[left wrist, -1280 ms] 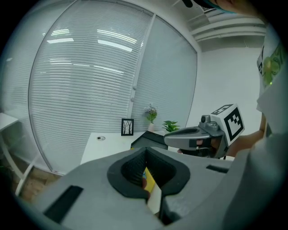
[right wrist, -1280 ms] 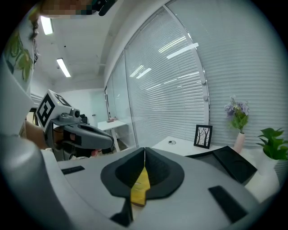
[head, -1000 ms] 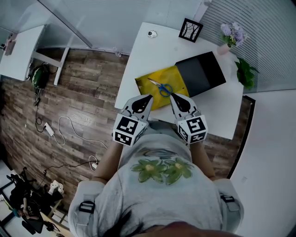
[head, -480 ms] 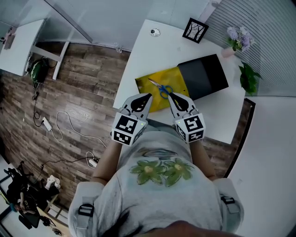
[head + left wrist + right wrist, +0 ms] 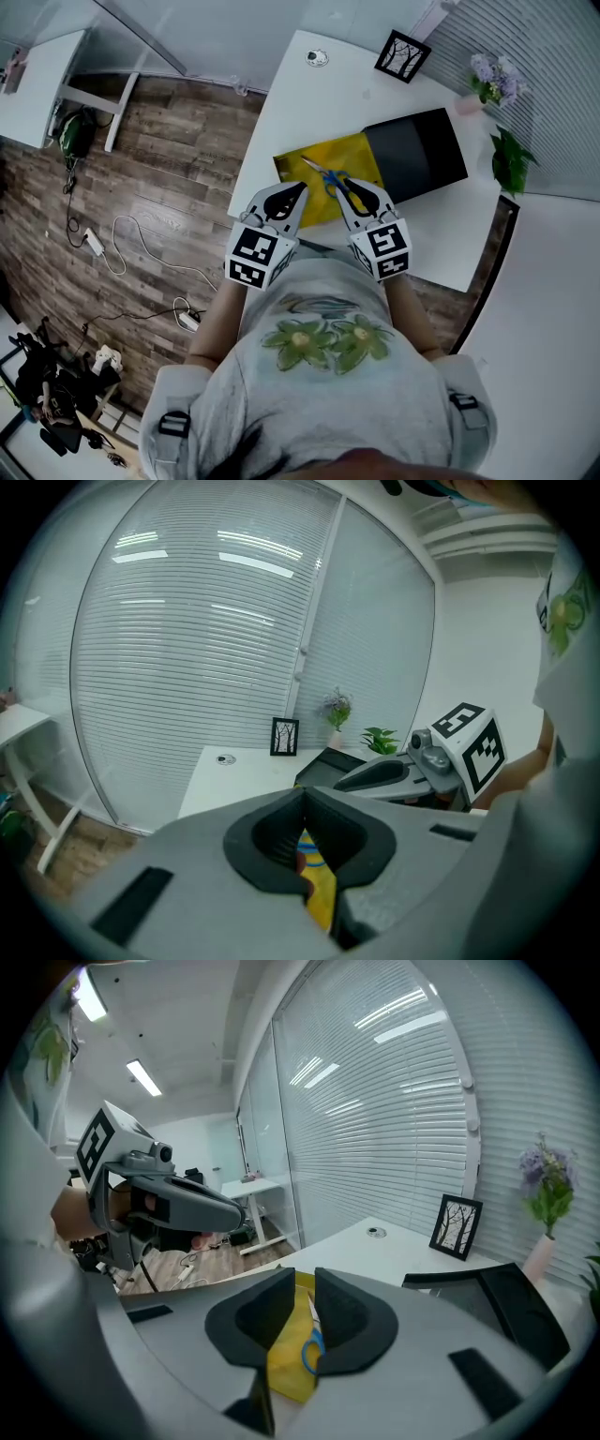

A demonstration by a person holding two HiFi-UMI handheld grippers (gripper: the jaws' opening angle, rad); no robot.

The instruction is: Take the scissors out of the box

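Blue-handled scissors point(image 5: 330, 178) lie in the open yellow box point(image 5: 309, 169) on the white table point(image 5: 309, 103). My right gripper point(image 5: 349, 186) hovers at the box's near edge, just right of the handles. Its jaws have just been opening and stand a little apart with nothing between them. In the right gripper view point(image 5: 302, 1279) the scissors point(image 5: 311, 1354) and the yellow box point(image 5: 286, 1368) show through the gap. My left gripper point(image 5: 298, 191) hangs over the box's near left part. In its own view the left gripper point(image 5: 305, 791) is shut on nothing.
The box's black lid point(image 5: 412, 155) lies open to the right. A framed picture point(image 5: 405, 54), a flower vase point(image 5: 489, 80), a green plant point(image 5: 511, 159) and a small round object point(image 5: 317, 58) stand on the table. Cables point(image 5: 122, 253) lie on the wooden floor at left.
Both grippers have moved forward and down toward the yellow box. The right one's tips have reached the scissors' handles.
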